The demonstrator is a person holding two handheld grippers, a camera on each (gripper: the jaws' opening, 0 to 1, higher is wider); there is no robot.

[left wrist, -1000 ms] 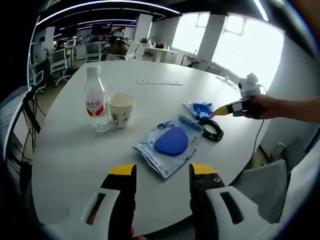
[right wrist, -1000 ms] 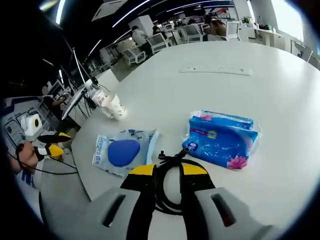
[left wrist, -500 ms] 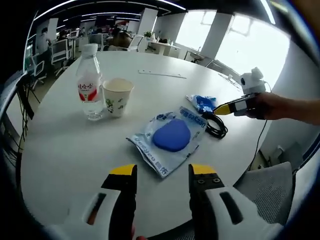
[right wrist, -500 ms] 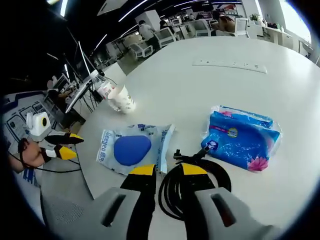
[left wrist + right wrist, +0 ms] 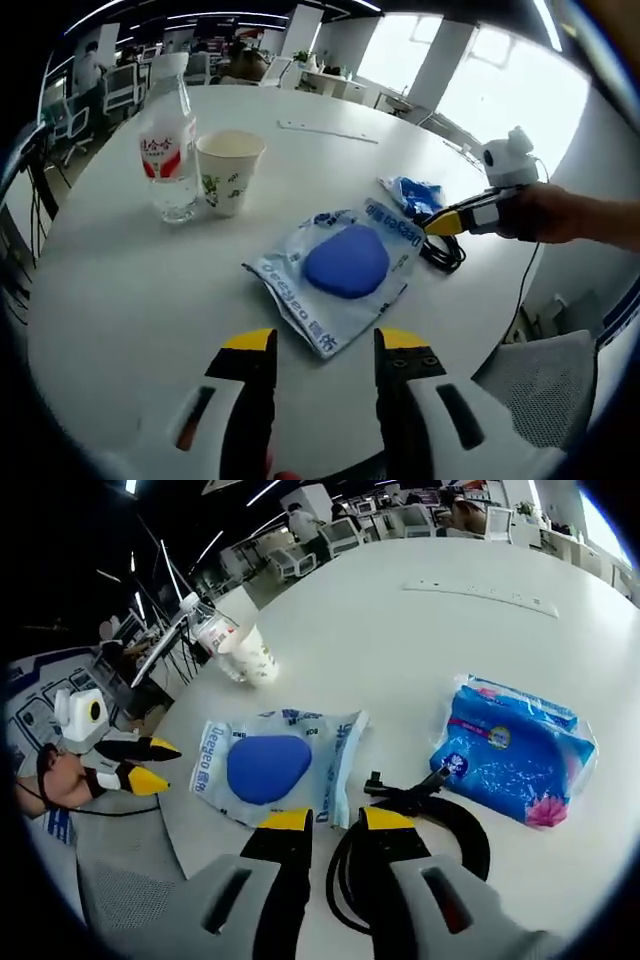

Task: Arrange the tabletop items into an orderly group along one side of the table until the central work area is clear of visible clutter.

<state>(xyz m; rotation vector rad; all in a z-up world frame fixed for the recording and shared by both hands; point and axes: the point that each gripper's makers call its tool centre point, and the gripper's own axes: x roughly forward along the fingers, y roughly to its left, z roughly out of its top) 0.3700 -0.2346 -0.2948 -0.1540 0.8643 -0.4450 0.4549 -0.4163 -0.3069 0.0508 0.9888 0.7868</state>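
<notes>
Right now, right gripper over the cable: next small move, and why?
Probably ease the right gripper down and forward so its open fingers straddle the near loop of the black cable coil, then close. The coil lies loose on the table just ahead of the tips, beside the blue tissue pack, and nothing is gripped yet.

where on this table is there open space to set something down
Bare top lies beyond the paper cup and water bottle, toward the long strip on the table. It is crowded around the blue pouch, black cable and tissue pack.
</notes>
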